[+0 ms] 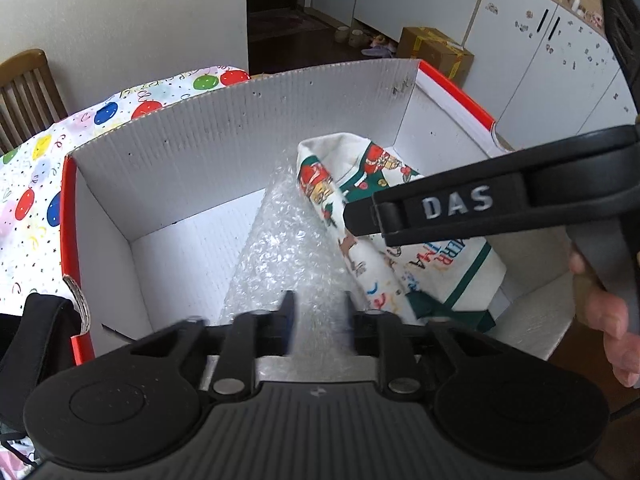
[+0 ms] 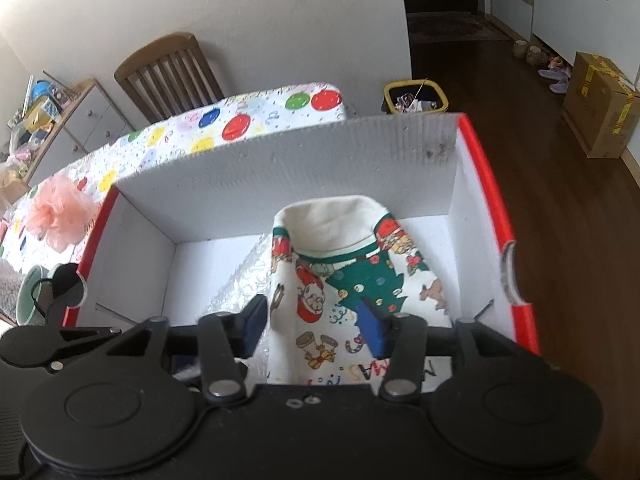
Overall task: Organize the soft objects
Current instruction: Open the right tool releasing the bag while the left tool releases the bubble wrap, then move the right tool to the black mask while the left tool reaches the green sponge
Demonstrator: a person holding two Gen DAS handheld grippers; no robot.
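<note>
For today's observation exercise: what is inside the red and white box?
Inside the box lie a Christmas-print cloth and a sheet of bubble wrap. The cloth overlaps part of the wrap; what lies under the two is hidden.

A cream cloth printed with Christmas figures and a green tree (image 2: 348, 280) is lying crumpled inside the red-edged white corrugated box (image 2: 280, 168), draping over a clear bubble-wrap sheet (image 1: 280, 248).

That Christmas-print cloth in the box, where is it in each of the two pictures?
Left wrist view: Christmas-print cloth right of centre, beside the bubble wrap.
Right wrist view: cloth at centre, between the gripper fingers.
Shared landmark: the red-edged white box.
</note>
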